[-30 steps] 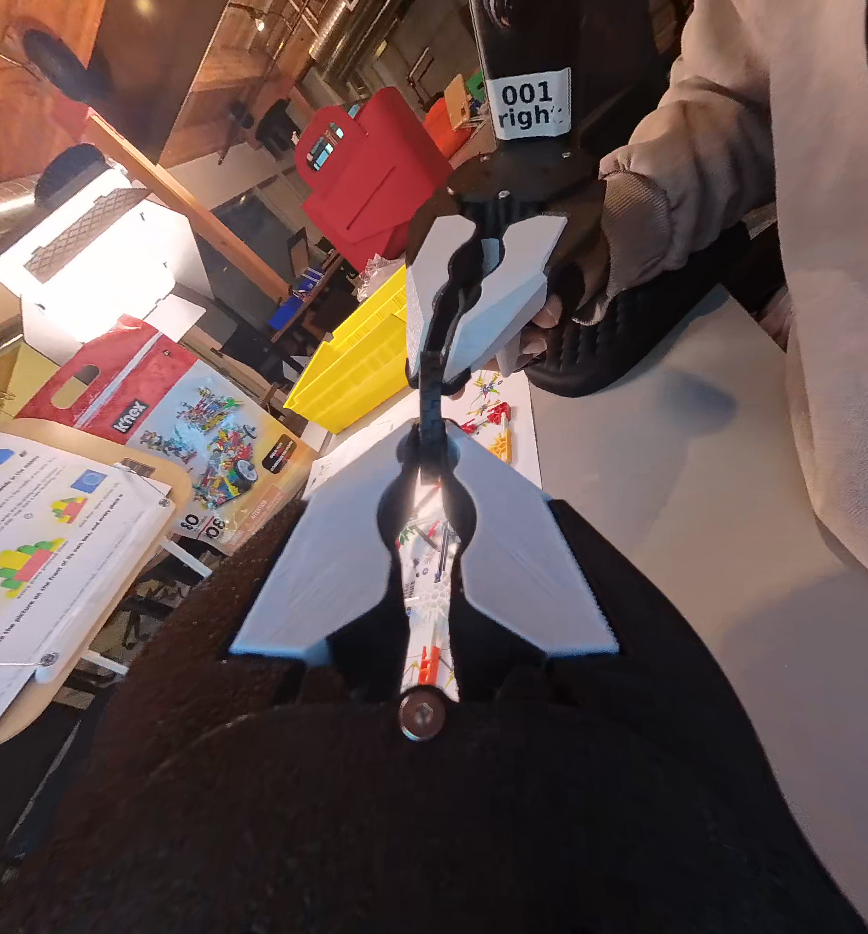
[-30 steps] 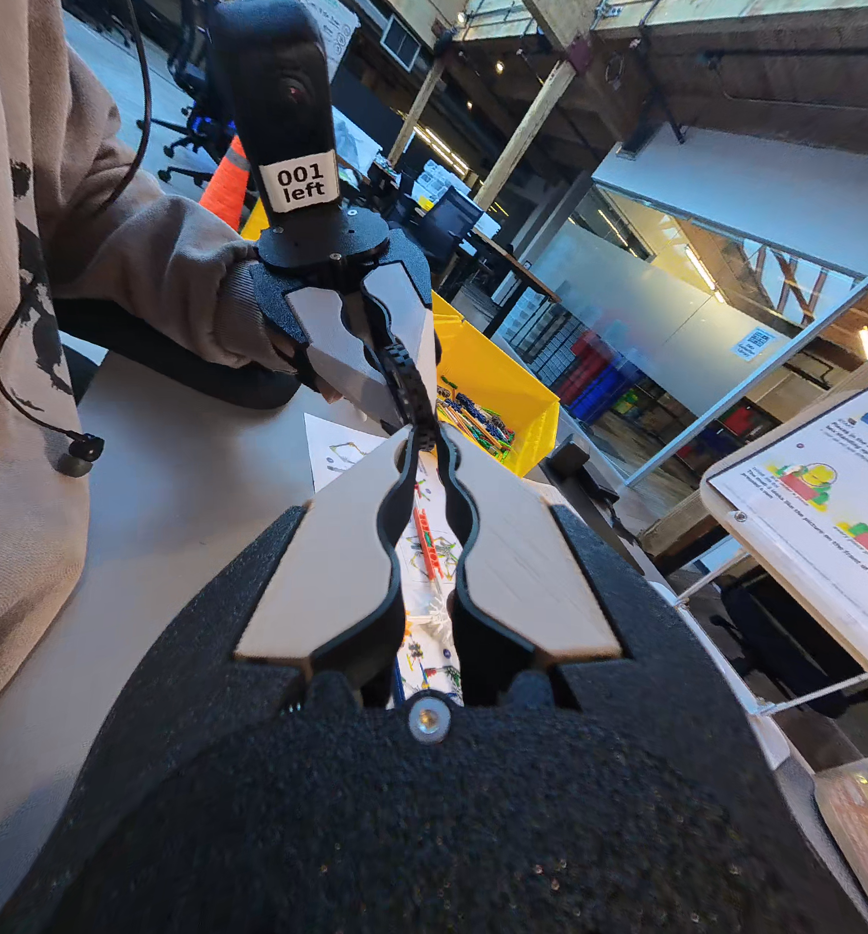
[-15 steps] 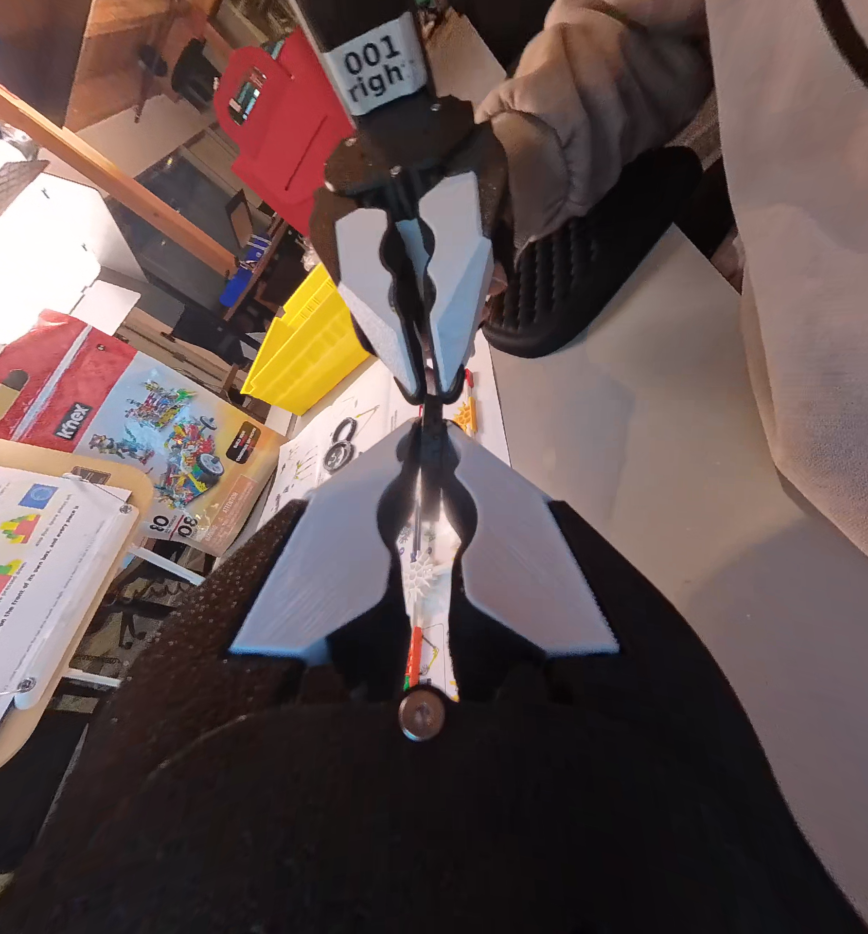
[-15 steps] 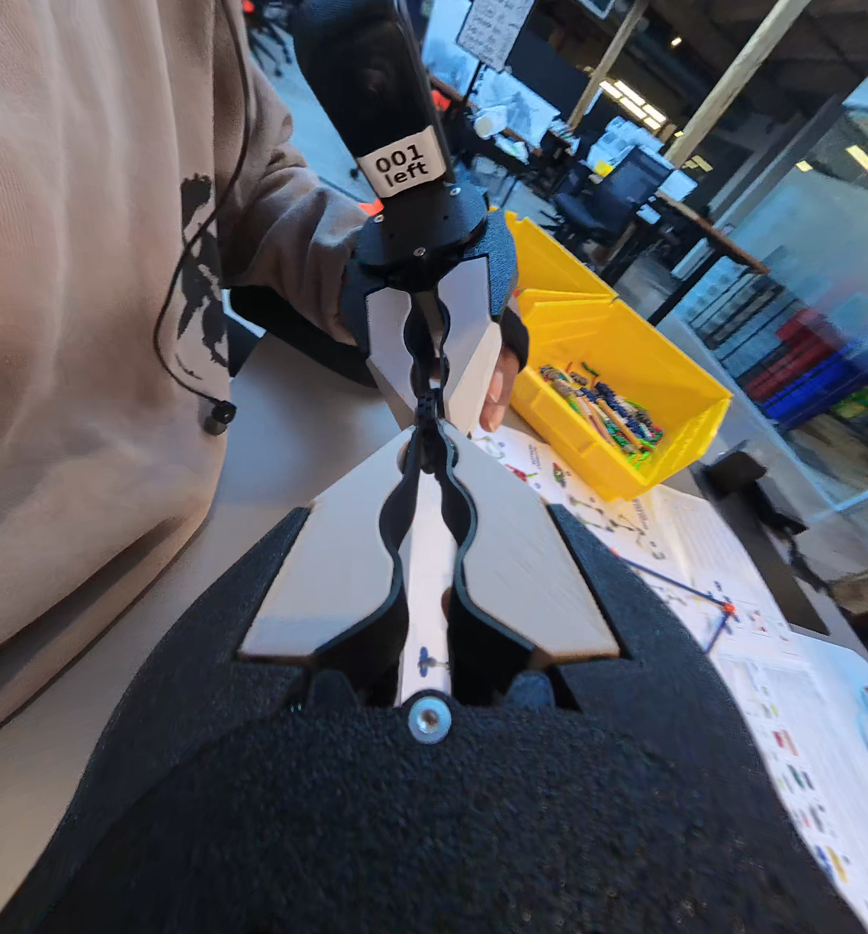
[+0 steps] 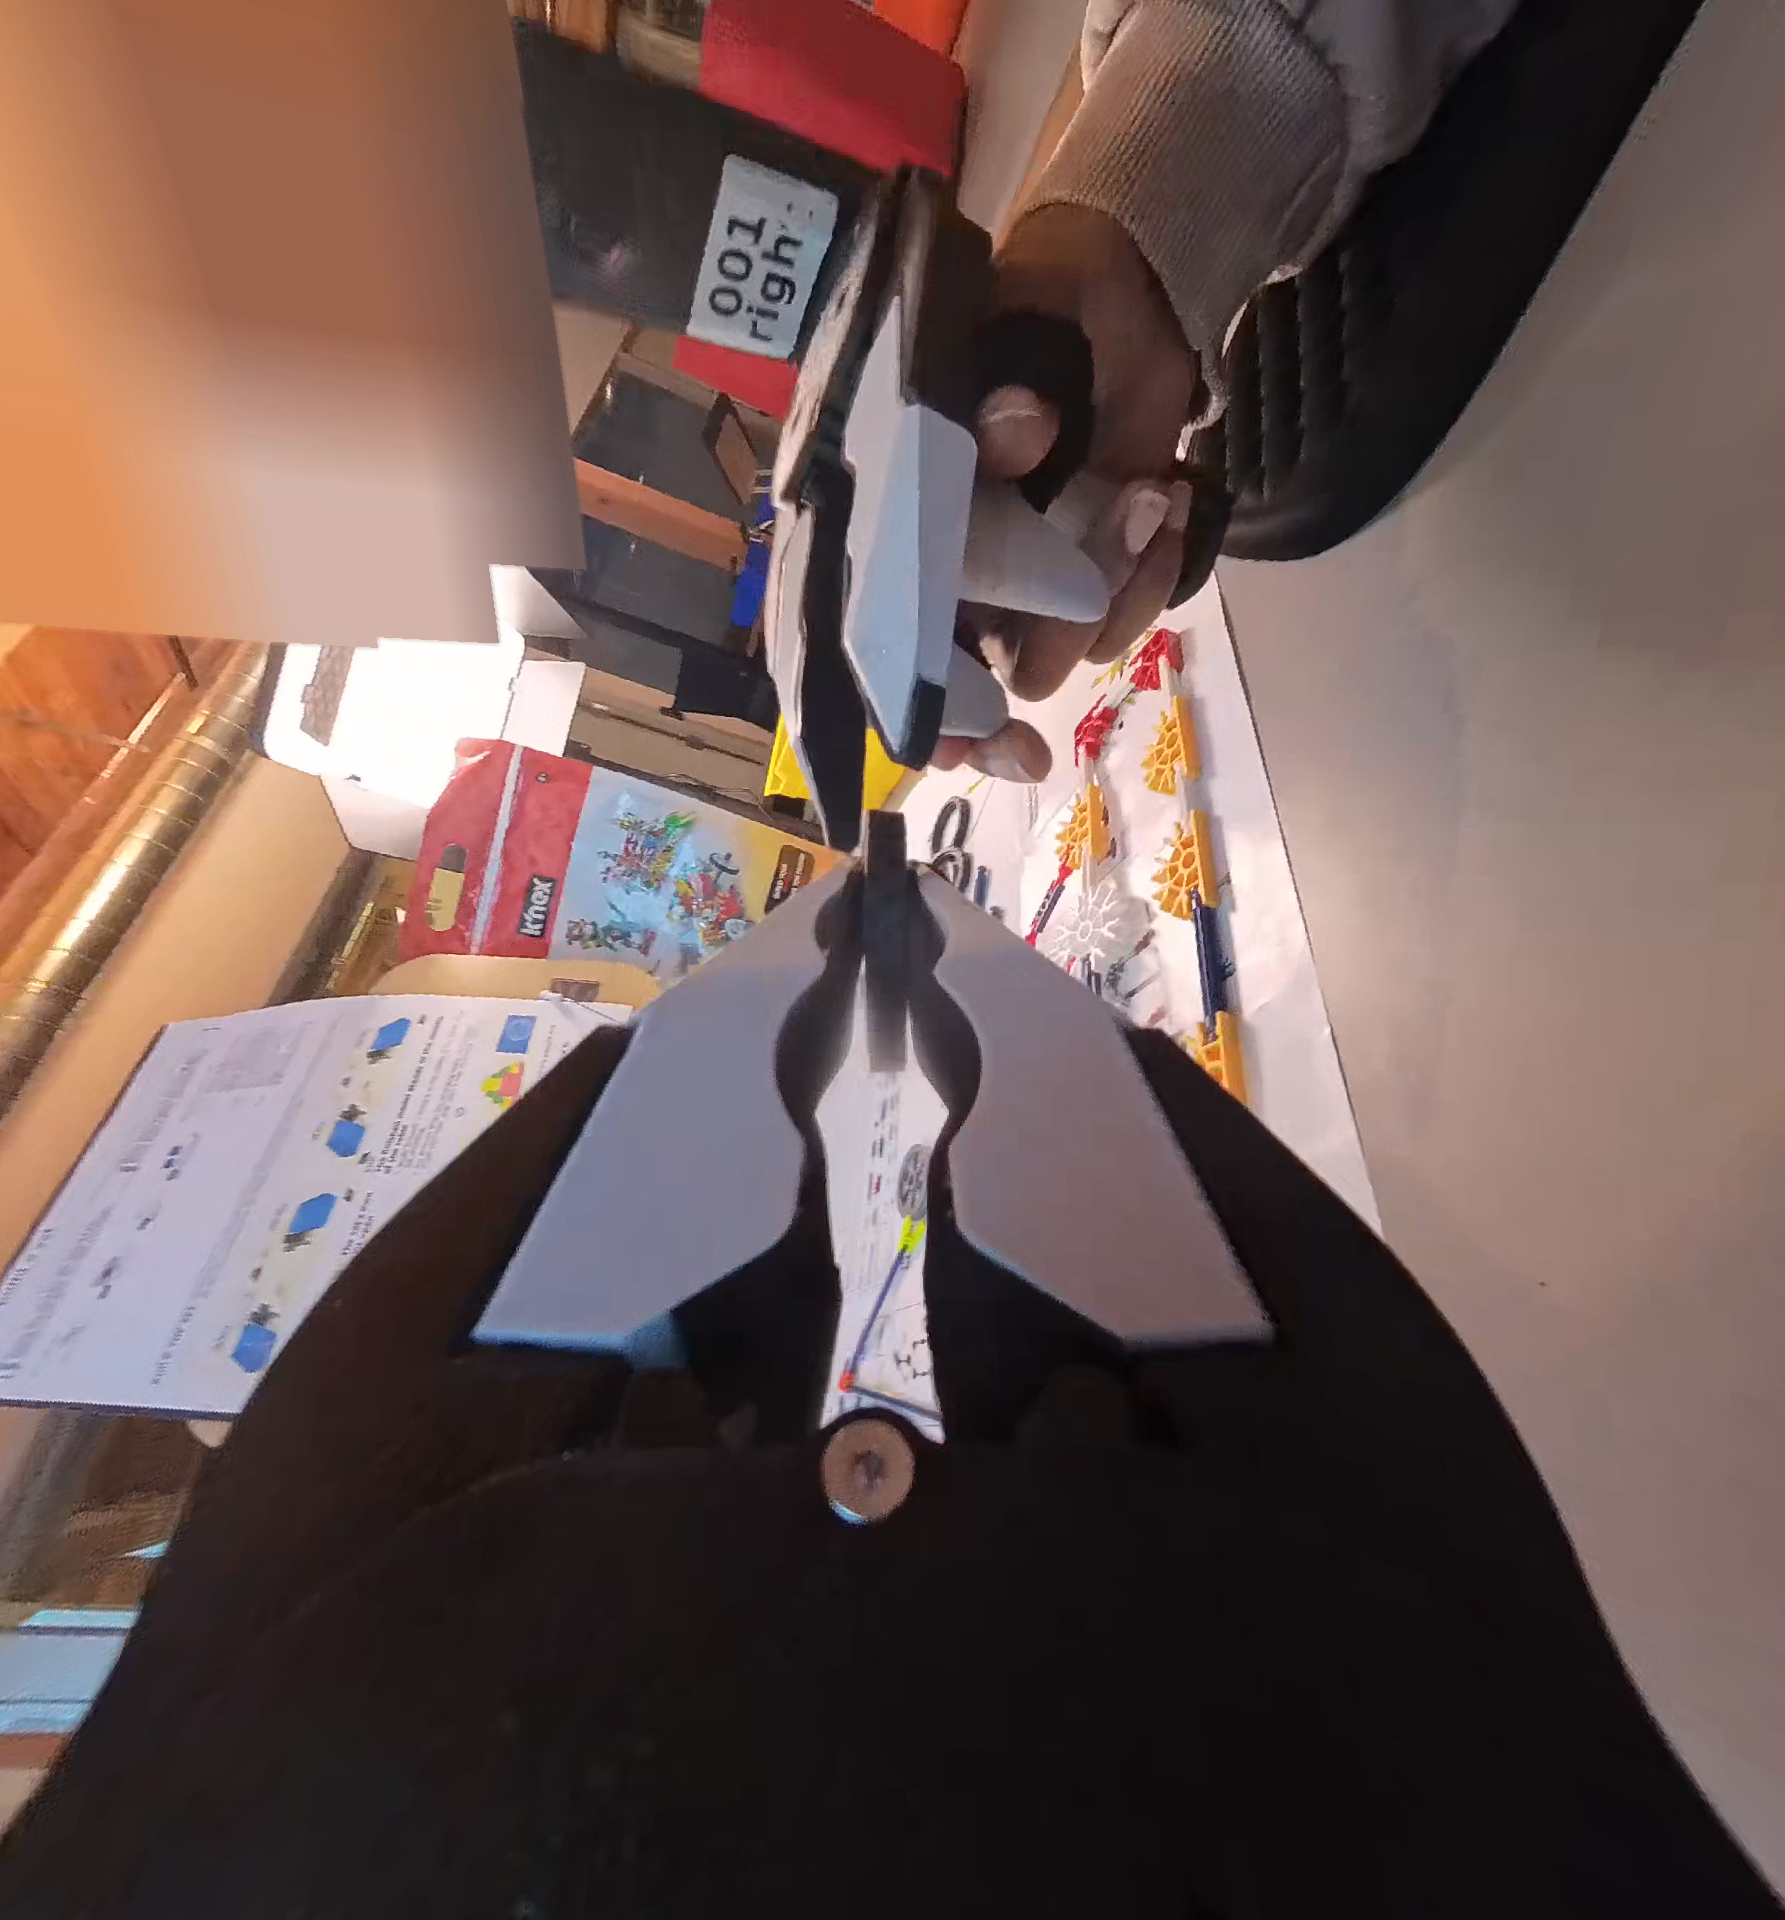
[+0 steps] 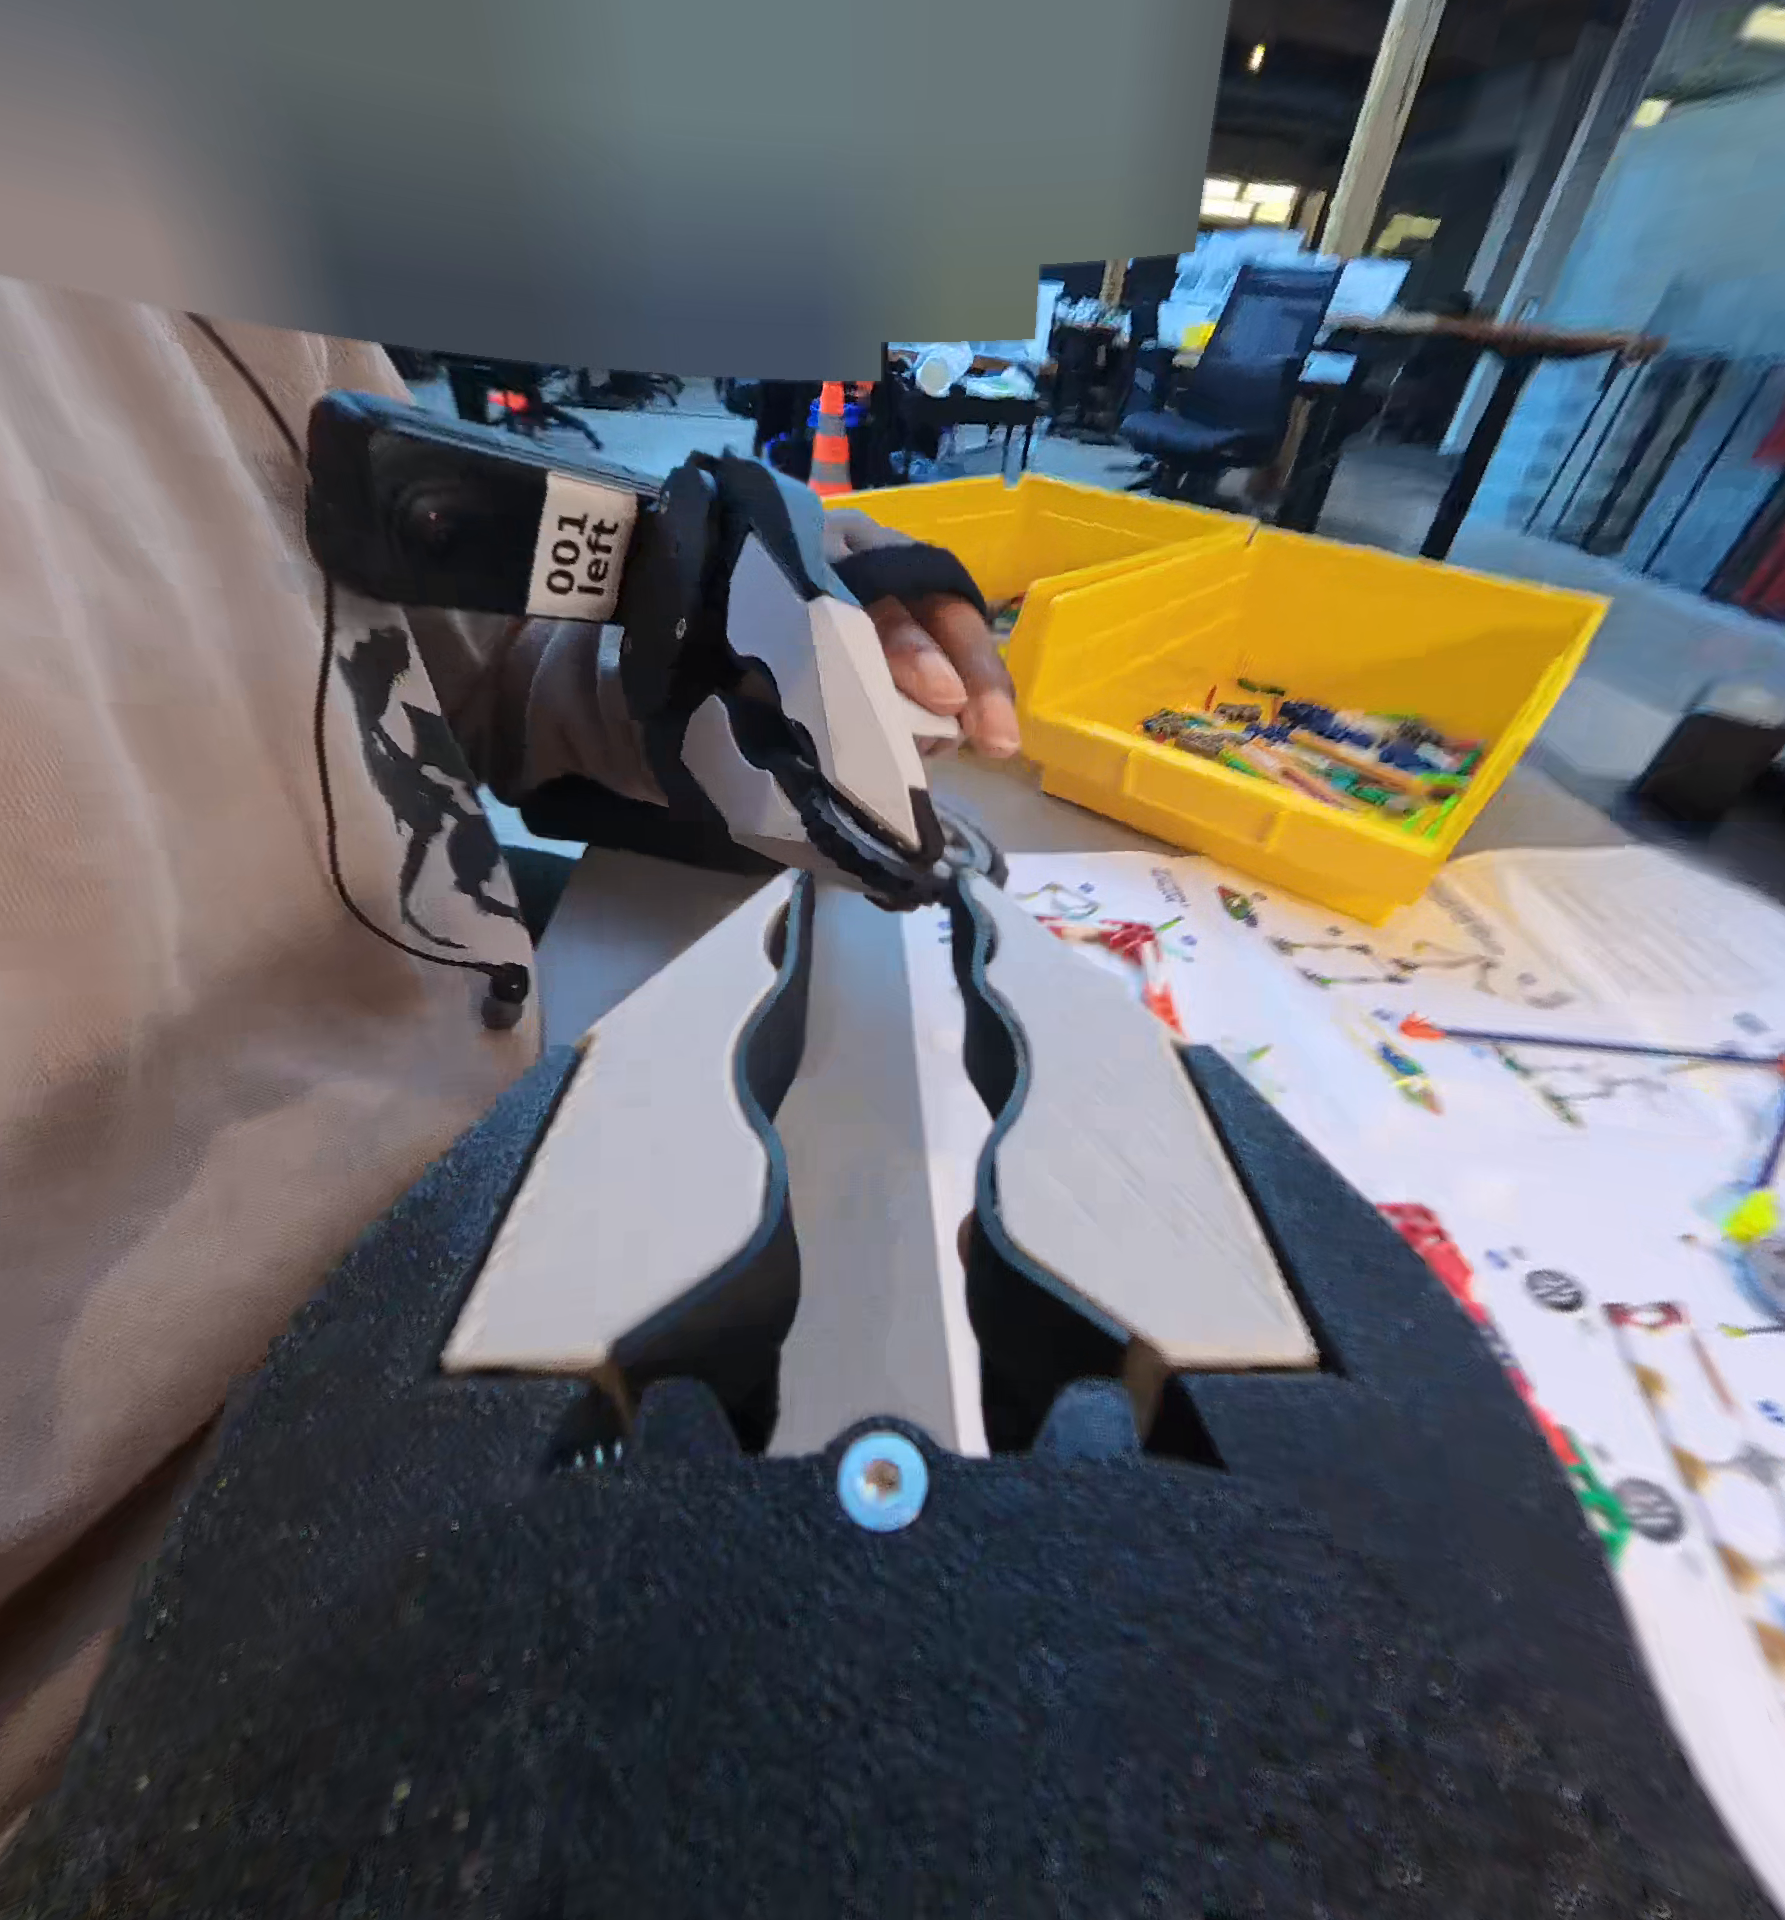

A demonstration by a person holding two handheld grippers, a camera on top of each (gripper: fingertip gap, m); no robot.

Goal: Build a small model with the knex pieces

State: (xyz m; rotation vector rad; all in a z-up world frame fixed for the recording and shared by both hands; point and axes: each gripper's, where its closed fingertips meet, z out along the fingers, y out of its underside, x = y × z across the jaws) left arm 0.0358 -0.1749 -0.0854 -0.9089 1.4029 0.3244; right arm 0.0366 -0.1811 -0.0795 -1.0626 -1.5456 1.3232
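My left gripper (image 5: 883,873) is shut on a small black piece (image 5: 886,966) that sticks out past its tips. My right gripper (image 6: 883,883) is open, with its jaws apart on either side of that black piece (image 6: 914,878), which the left gripper (image 6: 919,836) holds just in front of it. In the left wrist view the right gripper (image 5: 846,800) shows edge-on, a hand around it, its tip just above my left tips. Both are held above a white instruction sheet (image 6: 1335,1091).
Two yellow bins (image 6: 1314,831) with several coloured rods stand at the sheet's far side. Red, yellow and white connector pieces (image 5: 1168,821) lie on the sheet. A red toy bag (image 5: 597,873) and a page on a board (image 5: 244,1195) are to the left. A person's beige top (image 6: 140,935) is close. The grippers are tip to tip, or close to it.
The right gripper has opened and let go of the black piece; the left still holds it. Both grippers have rolled sideways and lowered towards the table.
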